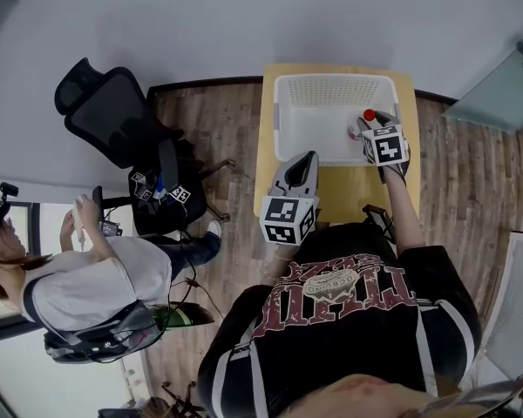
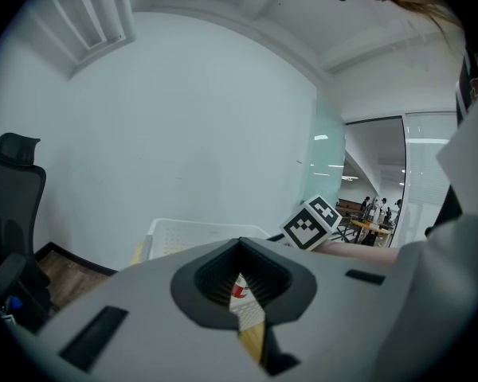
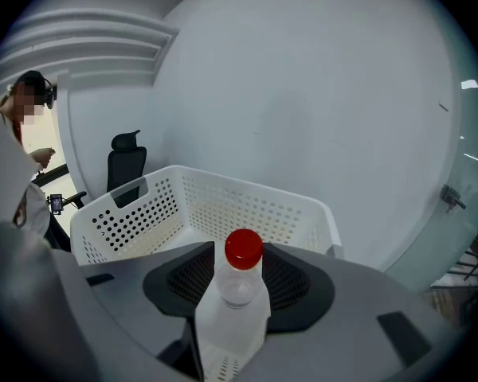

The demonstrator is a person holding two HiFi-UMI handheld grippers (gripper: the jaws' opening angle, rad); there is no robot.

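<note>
Since the right gripper (image 1: 371, 122) clamps its body, the bottle (image 3: 236, 297) stays upright, red cap up, at the right side of the white basket (image 1: 331, 78) on the table (image 1: 336, 197) — the left gripper (image 1: 307, 160) waits closed, empty.

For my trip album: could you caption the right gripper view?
Right gripper holding a red-capped bottle at a white basket.

Pale plain wall (image 1: 200, 16) ahead of left tool (image 1: 302, 165). Wood-plank floor (image 1: 218, 129), black office chair (image 1: 113, 111) w/ headrest well to its left. Yellow surface (image 1: 349, 190) below. Far right, glass partition (image 1: 497, 94), ceiling lights (image 2: 430, 141) lit beyond.
</note>
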